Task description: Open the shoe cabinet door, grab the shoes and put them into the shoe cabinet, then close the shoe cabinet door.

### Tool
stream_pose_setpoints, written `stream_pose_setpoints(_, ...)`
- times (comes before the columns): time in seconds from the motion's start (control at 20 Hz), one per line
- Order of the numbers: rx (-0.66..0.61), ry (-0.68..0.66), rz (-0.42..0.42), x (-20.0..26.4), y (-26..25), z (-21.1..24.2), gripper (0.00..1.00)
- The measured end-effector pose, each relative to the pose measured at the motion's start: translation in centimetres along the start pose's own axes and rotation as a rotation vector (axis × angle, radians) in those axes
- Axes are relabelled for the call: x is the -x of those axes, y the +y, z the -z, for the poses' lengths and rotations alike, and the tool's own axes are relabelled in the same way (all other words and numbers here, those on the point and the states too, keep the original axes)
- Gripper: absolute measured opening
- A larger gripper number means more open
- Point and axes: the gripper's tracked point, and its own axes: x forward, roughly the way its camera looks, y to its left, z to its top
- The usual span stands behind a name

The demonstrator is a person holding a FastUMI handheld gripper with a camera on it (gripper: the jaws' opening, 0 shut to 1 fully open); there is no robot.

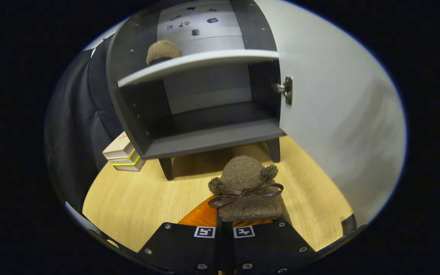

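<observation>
the gripper (225, 229), fingers pressed together on the brown shoe (248, 189), holds it toe-first just below and in front of the open cabinet's (128, 99) empty lower shelf (212, 139).

Even bright light, fisheye-bent edges, blurred door (338, 114)

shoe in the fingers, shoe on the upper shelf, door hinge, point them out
shoe in the fingers (248, 187), gripper view, on its fuzzy toe cap
shoe on the upper shelf (163, 51), gripper view, on its rounded toe
door hinge (286, 90), gripper view, on the metal plate
</observation>
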Motion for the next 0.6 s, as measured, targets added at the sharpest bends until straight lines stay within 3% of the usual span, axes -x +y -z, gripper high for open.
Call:
stream_pose_setpoints(0.45, 0.016, -0.152, 0.023, 6.2, 3.5, -11.9, 0.03)
stream_pose_setpoints(0.6, 0.072, -0.191, 0.044, 7.3, 4.5, -15.0, 0.03)
